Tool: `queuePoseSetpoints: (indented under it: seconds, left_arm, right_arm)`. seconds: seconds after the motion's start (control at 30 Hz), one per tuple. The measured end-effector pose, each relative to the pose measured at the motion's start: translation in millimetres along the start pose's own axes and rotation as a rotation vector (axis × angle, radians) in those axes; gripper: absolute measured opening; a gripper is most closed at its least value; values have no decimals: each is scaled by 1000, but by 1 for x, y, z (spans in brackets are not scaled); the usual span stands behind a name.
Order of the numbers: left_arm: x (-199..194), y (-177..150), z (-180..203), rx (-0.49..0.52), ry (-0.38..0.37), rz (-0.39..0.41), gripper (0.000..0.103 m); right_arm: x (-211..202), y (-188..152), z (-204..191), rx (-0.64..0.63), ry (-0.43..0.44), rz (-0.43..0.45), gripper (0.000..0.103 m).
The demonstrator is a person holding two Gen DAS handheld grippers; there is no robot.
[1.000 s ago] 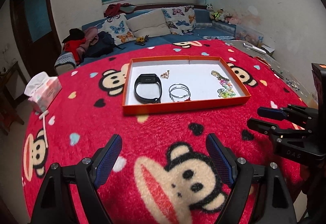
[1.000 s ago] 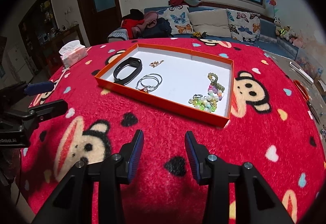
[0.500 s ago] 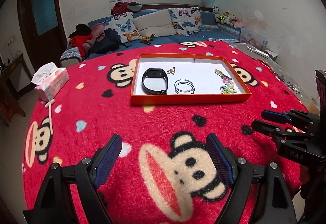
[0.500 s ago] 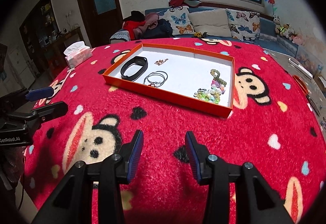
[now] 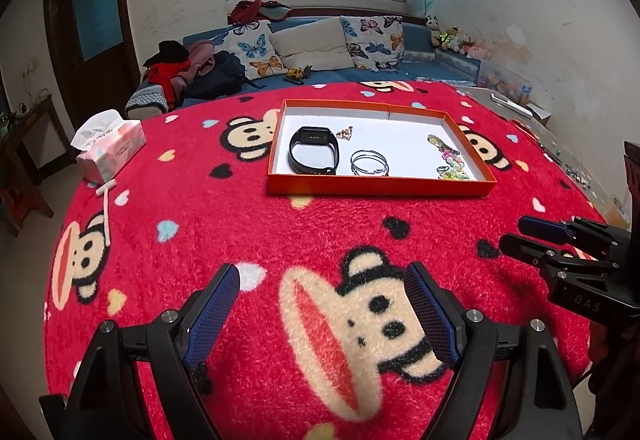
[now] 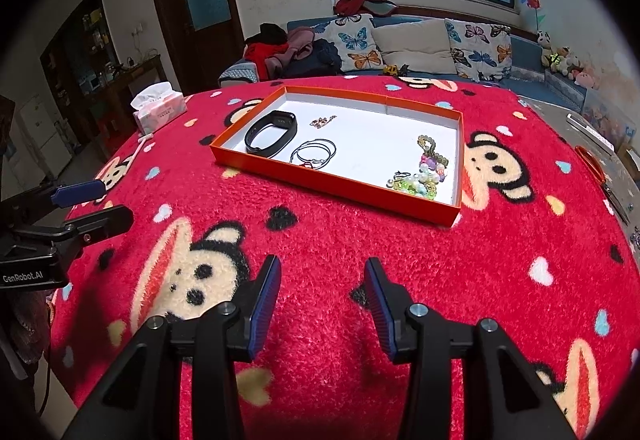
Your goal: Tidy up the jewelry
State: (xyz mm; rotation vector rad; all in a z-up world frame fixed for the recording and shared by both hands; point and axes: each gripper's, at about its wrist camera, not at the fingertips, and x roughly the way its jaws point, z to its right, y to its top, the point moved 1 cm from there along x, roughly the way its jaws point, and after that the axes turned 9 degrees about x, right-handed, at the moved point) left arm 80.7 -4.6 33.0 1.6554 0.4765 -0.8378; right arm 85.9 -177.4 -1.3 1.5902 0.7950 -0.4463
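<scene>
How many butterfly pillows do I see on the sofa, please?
2. One butterfly pillow is left of the plain beige cushion, the other butterfly pillow is right of it. Clothes piled at the sofa's left end may hide more.

"DAS" on the right tool (image 5: 520, 236), "GenRobot.AI" on the left tool (image 6: 100, 203)

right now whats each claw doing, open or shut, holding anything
Left claw: open, holding nothing, above the red blanket.
Right claw: open, holding nothing, short of the orange tray.
</scene>
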Motion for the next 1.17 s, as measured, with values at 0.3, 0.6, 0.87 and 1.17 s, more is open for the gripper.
queuePoseSetpoints:
  seconds: [0.3,0.6,0.87,1.17]
  left_arm:
    - [-1,-5,0,-11,-4,-1,90]
    - [0,-7,1,-16,-3,-3,90]
    - [3,-10,-2,-25,-4,-11,90]
    - [4,-11,-2,-29,-3,-7,90]
  right_arm:
    - [-3,0,1,2,-2,2,48]
    - [-4,-1,1,4,-3,3,49]
    - [-4,-2,0,0,-1,2,50]
    - [-4,-2,1,3,-1,1,50]
